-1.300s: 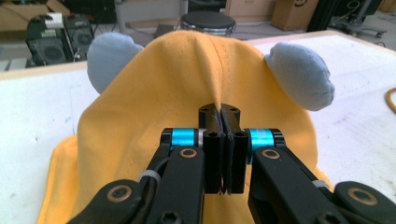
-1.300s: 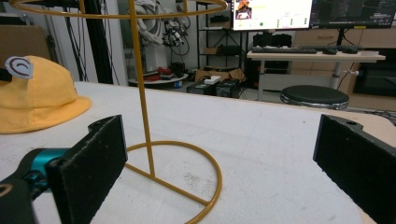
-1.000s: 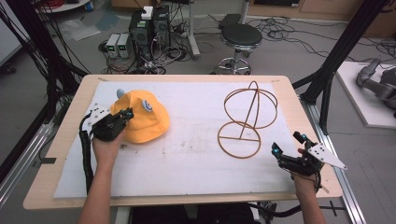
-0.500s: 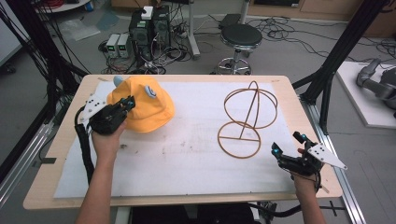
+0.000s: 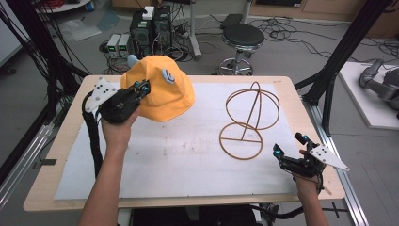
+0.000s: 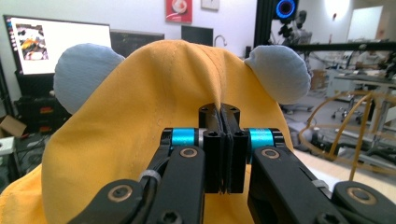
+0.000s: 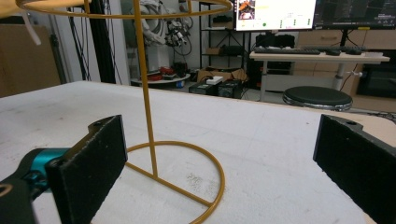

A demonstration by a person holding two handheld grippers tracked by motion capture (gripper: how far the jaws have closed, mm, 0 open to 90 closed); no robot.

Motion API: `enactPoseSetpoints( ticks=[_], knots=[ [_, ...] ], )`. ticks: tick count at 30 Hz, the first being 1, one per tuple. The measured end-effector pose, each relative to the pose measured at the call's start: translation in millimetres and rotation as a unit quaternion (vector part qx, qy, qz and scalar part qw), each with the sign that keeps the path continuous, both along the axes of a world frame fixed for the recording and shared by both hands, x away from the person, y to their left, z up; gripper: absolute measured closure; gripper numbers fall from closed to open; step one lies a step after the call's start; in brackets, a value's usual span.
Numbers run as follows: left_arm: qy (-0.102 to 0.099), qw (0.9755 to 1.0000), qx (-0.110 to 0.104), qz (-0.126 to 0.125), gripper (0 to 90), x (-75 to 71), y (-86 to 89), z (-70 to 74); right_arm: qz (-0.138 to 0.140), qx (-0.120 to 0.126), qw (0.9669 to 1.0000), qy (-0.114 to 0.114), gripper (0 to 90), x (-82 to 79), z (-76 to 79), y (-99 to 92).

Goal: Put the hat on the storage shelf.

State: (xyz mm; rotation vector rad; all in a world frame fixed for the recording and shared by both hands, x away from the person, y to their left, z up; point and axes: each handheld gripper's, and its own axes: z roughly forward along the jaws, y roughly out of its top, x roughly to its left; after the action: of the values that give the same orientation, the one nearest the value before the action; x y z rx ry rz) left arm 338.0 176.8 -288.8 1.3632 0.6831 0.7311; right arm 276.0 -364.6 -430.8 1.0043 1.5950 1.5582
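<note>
Hat lifted by L gripper, wire stand waiting at right

Hat (image 5: 160,92): yellow fabric, held up off the white mat (image 5: 188,150) over the far-left part of the table (image 5: 56,188). L gripper (image 5: 142,87) has its jaws pressed together on a fold of the cloth; the left gripper view shows the fabric puckering straight up from between the pads, so the pinch bears the hat's weight. Grip sits on the crown side, brim hanging free below. Judgement: that leaves the opening facing down, ready to drop over something.

Wire stand (image 5: 249,125): gold, round base flat on the mat, upright rod, looped head form on top. It stands right of centre, well apart from the hat. Probably the target for the hat, hence upright and unobstructed.

R gripper (image 5: 289,146): jaws spread wide, holding nothing, resting low near the table's front-right edge, just beside the stand base. In the right gripper view the base ring (image 7: 187,177) and rod show between the two pads. Judgement: parked to steady the stand if it tips.

Counts:
- hats: 1
- grey-blue ears (image 6: 81,74) on hat: 2
- small grey patch on crown: 1 (poss. a badge, too small to tell)
- stands: 1
- grippers: 2, 1 per hand
- stool (image 5: 242,37) behind table: 1
</note>
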Motion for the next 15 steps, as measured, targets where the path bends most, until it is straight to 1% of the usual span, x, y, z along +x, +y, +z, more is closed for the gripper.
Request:
enactPoseSetpoints(
  ticks=[1,2,3,4,5,6,7,8,9,10,11,12,13,15],
  knots=[
    [-0.004,1.0000,-0.002,-0.003,88.3,-0.2,-2.5,3.8,0.000,0.000,1.0000,0.000,2.4,0.0,0.0,0.0],
    [-0.012,0.9999,-0.008,-0.007,88.3,-0.8,-7.8,11.3,0.000,0.001,1.0000,0.000,2.4,0.1,0.0,0.2],
    [-0.012,0.9999,-0.008,-0.007,88.3,-0.8,-7.8,11.3,0.000,0.001,1.0000,0.000,2.4,0.1,0.1,0.2],
    [-0.020,0.9997,-0.010,-0.015,88.3,-1.2,-13.0,18.5,0.000,0.001,1.0000,-0.001,2.4,0.1,0.1,0.2],
    [-0.023,0.9995,-0.013,-0.016,88.3,-1.6,-16.6,22.1,0.000,0.001,1.0000,-0.001,2.4,0.1,0.1,0.3],
    [-0.028,0.9994,-0.009,-0.019,88.3,-2.0,-19.3,25.6,0.001,0.001,1.0000,-0.001,2.4,0.1,0.1,0.3],
    [-0.028,0.9994,-0.009,-0.019,88.3,-2.0,-19.3,25.6,0.001,0.001,1.0000,-0.001,2.4,0.1,0.1,0.3],
    [-0.037,0.9990,-0.005,-0.023,88.3,-3.0,-26.1,32.8,0.003,0.000,1.0000,-0.003,2.4,0.6,-0.1,0.2],
    [-0.037,0.9990,-0.005,-0.023,88.3,-3.0,-26.1,32.8,0.003,0.000,1.0000,-0.003,2.4,0.5,-0.1,0.3],
    [-0.045,0.9986,-0.005,-0.029,88.4,-3.6,-32.9,39.4,0.003,-0.001,1.0000,-0.002,2.4,0.3,0.0,0.4],
    [-0.045,0.9986,-0.005,-0.029,88.3,-3.6,-32.9,39.4,0.003,-0.001,1.0000,-0.002,2.4,0.3,0.0,0.4],
    [-0.052,0.9979,-0.010,-0.037,88.3,-3.7,-39.7,45.7,0.004,0.000,1.0000,-0.001,2.4,0.1,0.0,1.0],
    [-0.052,0.9979,-0.010,-0.037,88.3,-3.7,-39.7,45.7,0.005,-0.001,1.0000,-0.003,2.4,0.3,0.1,1.2],
    [-0.058,0.9969,-0.016,-0.051,88.3,-3.8,-50.3,54.2,0.005,0.000,1.0000,-0.002,2.4,0.1,0.1,1.5]
  ],
)
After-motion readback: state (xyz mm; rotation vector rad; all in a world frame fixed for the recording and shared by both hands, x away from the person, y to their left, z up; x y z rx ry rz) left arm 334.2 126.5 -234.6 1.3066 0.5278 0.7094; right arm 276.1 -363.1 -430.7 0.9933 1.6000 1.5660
